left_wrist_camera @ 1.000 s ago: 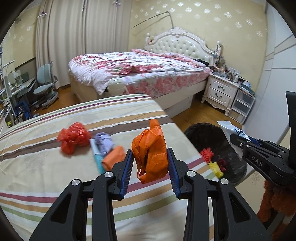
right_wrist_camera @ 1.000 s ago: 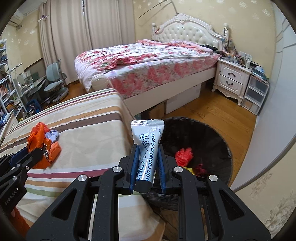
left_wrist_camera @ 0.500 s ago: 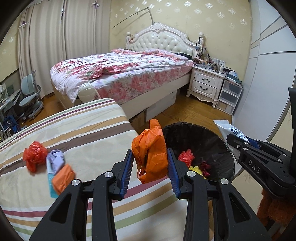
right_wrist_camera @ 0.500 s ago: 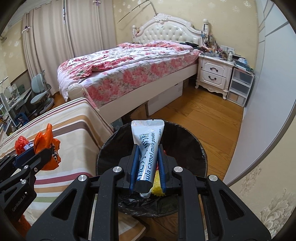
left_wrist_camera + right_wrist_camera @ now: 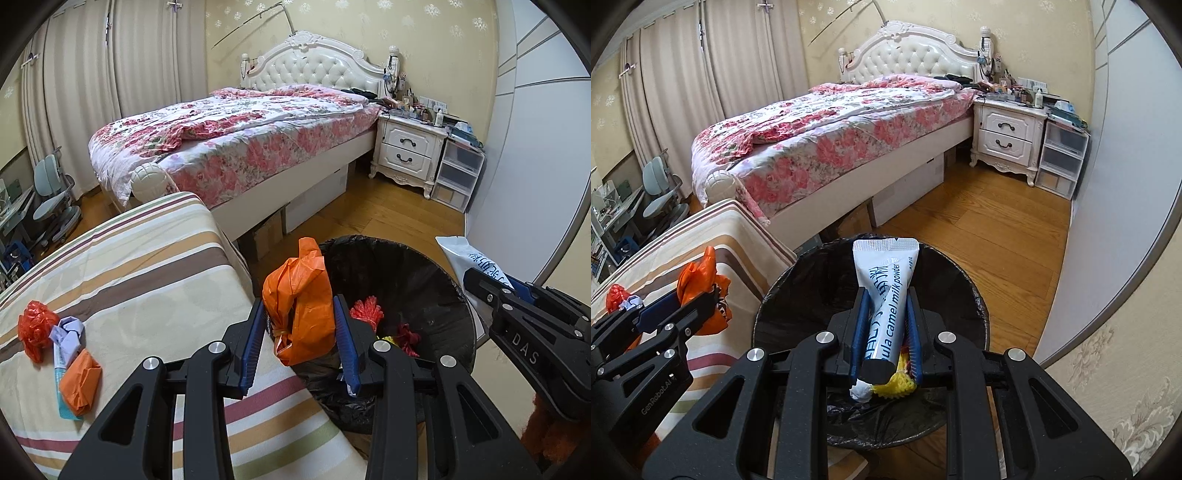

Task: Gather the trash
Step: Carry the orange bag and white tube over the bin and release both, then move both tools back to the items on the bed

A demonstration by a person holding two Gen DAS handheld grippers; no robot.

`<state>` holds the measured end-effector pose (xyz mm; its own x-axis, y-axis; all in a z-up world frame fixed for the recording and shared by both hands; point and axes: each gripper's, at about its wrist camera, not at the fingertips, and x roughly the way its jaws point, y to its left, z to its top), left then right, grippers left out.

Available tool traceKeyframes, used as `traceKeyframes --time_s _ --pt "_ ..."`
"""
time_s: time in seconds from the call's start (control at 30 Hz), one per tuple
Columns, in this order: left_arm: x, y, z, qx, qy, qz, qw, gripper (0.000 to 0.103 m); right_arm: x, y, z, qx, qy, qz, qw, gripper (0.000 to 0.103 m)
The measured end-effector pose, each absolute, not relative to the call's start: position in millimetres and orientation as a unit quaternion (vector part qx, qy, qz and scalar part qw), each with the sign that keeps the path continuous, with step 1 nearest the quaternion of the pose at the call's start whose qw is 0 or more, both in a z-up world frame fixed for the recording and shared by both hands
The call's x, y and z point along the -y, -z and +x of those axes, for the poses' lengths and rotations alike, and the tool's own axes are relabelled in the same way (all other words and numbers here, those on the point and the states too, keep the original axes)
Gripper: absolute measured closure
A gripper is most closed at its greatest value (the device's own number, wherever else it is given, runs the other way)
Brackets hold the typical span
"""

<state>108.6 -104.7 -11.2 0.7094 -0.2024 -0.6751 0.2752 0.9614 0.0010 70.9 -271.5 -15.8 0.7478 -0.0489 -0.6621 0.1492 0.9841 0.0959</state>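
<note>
My left gripper [image 5: 299, 317] is shut on a crumpled orange plastic bag [image 5: 301, 306] and holds it at the near left rim of a black-lined trash bin [image 5: 402, 273]. My right gripper [image 5: 885, 317] is shut on a white milk-powder tube [image 5: 884, 291] and holds it over the bin [image 5: 798, 295]. Red and yellow trash [image 5: 369, 314] lies in the bin. A red bag [image 5: 35, 328], a lilac wad [image 5: 70, 332], a teal packet [image 5: 61, 373] and an orange piece [image 5: 81, 380] lie on the striped table [image 5: 147, 280].
A floral bed [image 5: 236, 147] stands behind the table and bin. A white nightstand [image 5: 406, 151] and plastic drawers [image 5: 458, 173] stand at the back right. A white wardrobe door [image 5: 535, 166] is at the right. Wooden floor [image 5: 997, 236] surrounds the bin.
Both grippers have moved right with their loads, from over the striped table to the bin. The table trash has shifted left in view. Neither grip has changed.
</note>
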Motion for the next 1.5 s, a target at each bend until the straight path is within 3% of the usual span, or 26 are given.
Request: traceKeyframes --time_s 0.63,0.77,0.83,0.97,1.1,1.5 --pt "121.5 23.9 121.4 -0.370 0.126 0.063 0.918 0.063 280.8 40.5 91.2 -0.376 0.069 0.075 0.921 0.081" --pt "119.6 23.0 122.7 -0.368 0.123 0.059 0.920 0.045 281.9 43.1 93.1 -0.378 0.076 0.076 0.919 0.072" --pt "118.7 22.7 122.4 -0.369 0.121 0.059 0.920 0.041 282.7 43.5 92.3 -0.377 0.080 0.078 0.919 0.062" --pt "116.8 22.5 122.3 -0.369 0.117 0.061 0.920 0.039 284.0 43.0 91.0 -0.373 0.086 0.080 0.920 0.058" --pt "111.8 21.5 120.7 -0.368 0.113 0.057 0.921 0.038 283.7 41.9 88.9 -0.369 0.090 0.079 0.922 0.047" --pt "78.3 11.5 104.1 -0.360 0.082 0.043 0.929 0.033 265.5 36.5 83.3 -0.369 0.077 0.073 0.923 0.036"
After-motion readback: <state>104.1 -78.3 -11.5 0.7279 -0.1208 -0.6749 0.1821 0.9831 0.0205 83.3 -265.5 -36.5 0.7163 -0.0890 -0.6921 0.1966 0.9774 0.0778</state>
